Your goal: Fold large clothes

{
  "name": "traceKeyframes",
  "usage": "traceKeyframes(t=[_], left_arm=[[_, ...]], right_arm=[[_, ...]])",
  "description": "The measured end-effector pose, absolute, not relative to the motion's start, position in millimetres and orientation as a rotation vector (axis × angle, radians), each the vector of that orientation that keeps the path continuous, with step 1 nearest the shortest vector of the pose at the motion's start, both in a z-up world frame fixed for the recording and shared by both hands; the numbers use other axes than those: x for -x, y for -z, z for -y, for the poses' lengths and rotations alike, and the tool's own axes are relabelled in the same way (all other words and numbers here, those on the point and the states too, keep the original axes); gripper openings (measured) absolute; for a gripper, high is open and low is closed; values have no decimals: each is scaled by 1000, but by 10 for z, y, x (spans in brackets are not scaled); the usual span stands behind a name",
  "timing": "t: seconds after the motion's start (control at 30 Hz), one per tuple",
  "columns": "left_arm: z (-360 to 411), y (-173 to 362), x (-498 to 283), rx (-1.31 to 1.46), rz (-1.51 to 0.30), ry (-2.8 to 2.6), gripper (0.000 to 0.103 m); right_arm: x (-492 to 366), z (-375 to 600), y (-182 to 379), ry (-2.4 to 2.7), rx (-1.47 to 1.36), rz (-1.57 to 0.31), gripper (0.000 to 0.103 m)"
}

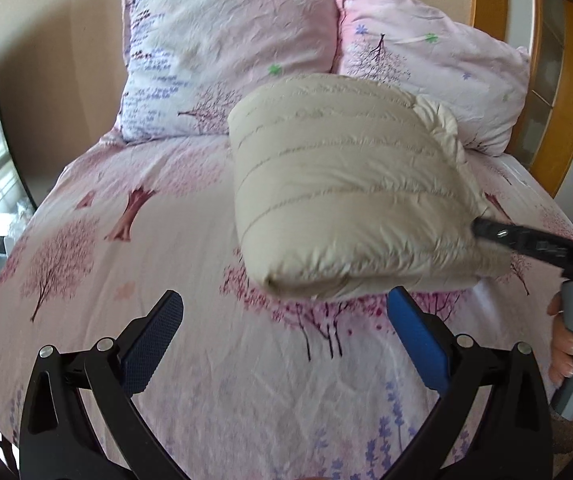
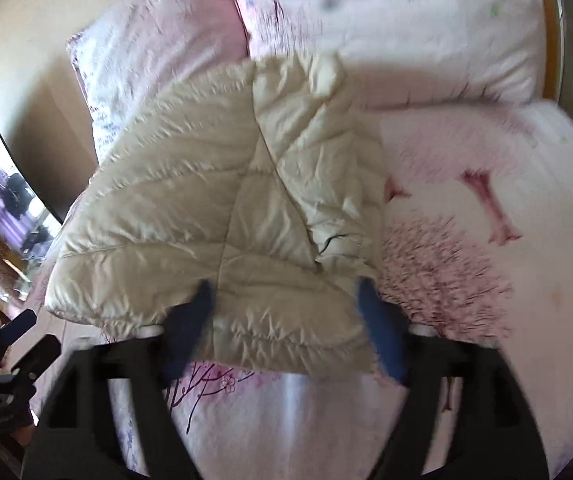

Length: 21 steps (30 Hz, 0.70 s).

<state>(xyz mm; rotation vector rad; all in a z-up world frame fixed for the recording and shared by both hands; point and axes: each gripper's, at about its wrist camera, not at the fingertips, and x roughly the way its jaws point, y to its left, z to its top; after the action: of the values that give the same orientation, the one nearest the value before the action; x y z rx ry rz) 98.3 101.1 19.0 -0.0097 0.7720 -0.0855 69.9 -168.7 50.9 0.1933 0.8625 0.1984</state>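
My left tool (image 1: pixel 284 338) hangs over the bed (image 1: pixel 190 240) with its two blue pads spread wide and nothing between them; the pink sheet with its tree print shows in the gap. Just past its tips lies the jacket (image 1: pixel 350 188), a cream quilted one, folded into a thick puffy bundle that rests on the sheet in front of the two pillows (image 1: pixel 222 52) at the head of the bed. The bundle's near edge lies just beyond my right-hand pad without touching it.

My right tool (image 2: pixel 286 308) is at the jacket's (image 2: pixel 222 208) near edge. Its pads stand apart on either side of a bulge of the quilted cloth, so the fabric lies between them, but they are released, not pinching it. This view is blurred, so I cannot tell whether either pad brushes the cloth. From the left wrist view the same tool (image 1: pixel 486 232) comes in from the right with one dark finger lying against the side of the bundle, and my right hand (image 1: pixel 570 340) grips its grey handle below.

A wooden headboard (image 1: pixel 486 0) rises behind the pillows.
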Motion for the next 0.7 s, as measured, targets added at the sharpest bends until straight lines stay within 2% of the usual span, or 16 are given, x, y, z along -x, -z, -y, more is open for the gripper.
traceKeyframes(t=[0.07,0.13,0.7], left_arm=[[-1019,-165,-960,20,-788,83,102],[-1028,-156,-918,29,-792,80,102],[-1014,-159,-615,-8,-827,11,102]], right_arm=[[-574,1656,-605,-179,-148,-818,96],[-481,1644,-680,-150,-122,-791,101],[121,1536,-891,-155,-104,-772,101]])
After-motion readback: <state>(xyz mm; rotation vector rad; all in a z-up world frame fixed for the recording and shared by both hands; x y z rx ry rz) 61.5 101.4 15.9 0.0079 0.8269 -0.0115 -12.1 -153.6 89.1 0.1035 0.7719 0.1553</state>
